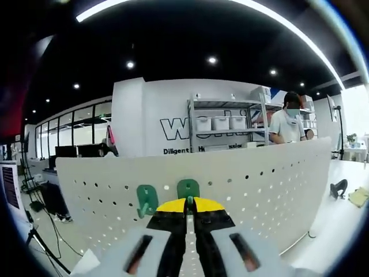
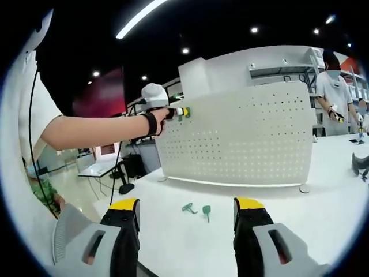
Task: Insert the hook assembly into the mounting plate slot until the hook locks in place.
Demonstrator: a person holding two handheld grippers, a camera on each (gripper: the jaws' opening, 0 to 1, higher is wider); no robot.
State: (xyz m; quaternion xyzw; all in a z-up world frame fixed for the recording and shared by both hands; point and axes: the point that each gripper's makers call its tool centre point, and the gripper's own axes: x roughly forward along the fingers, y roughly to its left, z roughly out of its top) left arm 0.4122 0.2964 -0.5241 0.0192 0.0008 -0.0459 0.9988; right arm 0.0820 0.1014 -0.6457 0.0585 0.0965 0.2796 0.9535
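Note:
In the left gripper view my left gripper (image 1: 189, 203) is shut on a green hook (image 1: 188, 188), pressed against the white pegboard (image 1: 259, 184). A second green hook (image 1: 146, 199) hangs on the board just to its left. In the right gripper view my right gripper (image 2: 185, 212) stands open over the white table (image 2: 288, 231) with nothing between its fingers. Two loose green hooks (image 2: 187, 208) (image 2: 206, 212) lie on the table ahead of it. The left gripper (image 2: 176, 112), held by an outstretched arm, meets the pegboard (image 2: 242, 138) near its upper left corner.
A person stands behind the pegboard at the right (image 1: 286, 122). A black tool (image 1: 338, 187) and a yellowish object (image 1: 358, 196) lie on the table at far right. Shelving with white bins (image 1: 220, 122) stands behind. A tripod (image 2: 122, 186) stands on the floor left of the table.

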